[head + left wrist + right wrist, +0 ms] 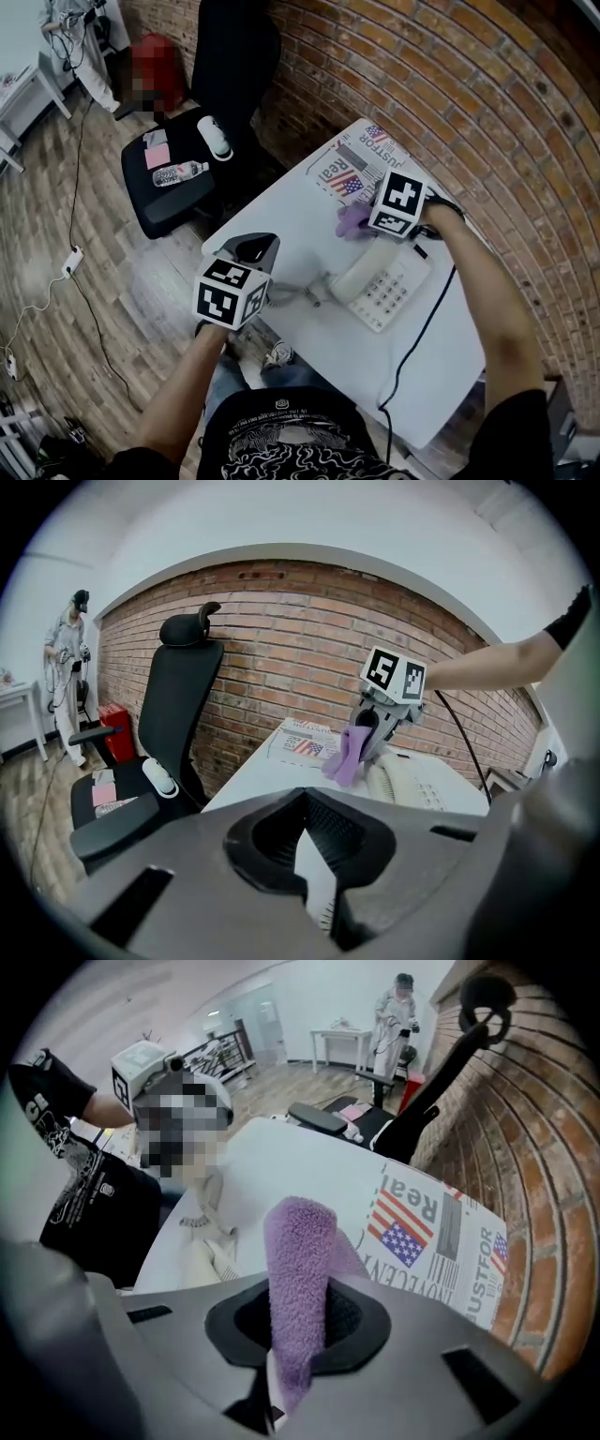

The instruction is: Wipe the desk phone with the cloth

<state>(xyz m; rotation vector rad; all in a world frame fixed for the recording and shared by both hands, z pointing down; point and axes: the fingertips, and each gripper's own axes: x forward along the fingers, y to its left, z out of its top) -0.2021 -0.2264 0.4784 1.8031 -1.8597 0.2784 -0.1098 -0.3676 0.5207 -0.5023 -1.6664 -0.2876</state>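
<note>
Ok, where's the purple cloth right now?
The purple cloth is clamped in the right gripper, at the head view's right, over the white table between the newspaper and the desk phone.

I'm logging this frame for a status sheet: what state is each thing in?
left gripper: shut, empty.
right gripper: shut on the cloth.
cloth: pinched, hanging from the jaws.
handset: resting on the desk phone.
water bottle: lying flat on the chair seat.
</note>
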